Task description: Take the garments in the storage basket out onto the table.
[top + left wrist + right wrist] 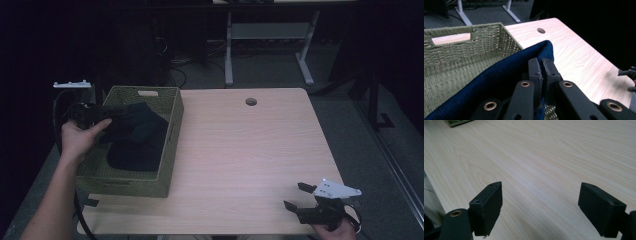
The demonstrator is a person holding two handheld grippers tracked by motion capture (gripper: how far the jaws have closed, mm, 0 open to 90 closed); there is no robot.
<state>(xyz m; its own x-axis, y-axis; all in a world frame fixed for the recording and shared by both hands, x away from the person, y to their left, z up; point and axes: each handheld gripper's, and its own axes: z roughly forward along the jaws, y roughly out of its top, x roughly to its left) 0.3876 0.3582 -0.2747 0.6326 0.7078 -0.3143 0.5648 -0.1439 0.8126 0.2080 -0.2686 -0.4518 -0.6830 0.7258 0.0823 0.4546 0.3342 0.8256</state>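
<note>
Left tongs (541, 65) pinching dark blue cloth (499, 75), above woven basket (461, 53)

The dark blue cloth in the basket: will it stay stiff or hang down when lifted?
Probably floppy: the dark blue cloth folds over the left tongs and sags into the basket. Likely light, and its coarse weave should resist slipping.

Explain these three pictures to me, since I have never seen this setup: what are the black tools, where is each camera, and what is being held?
A person holds a hand-held two-jaw tool in each hand. One camera looks down from above; the others ride on the tools. The left gripper is shut on a dark blue cloth, held over the green woven basket at the light wooden table's left. The right gripper stands open near the front right corner, holding nothing.
</note>
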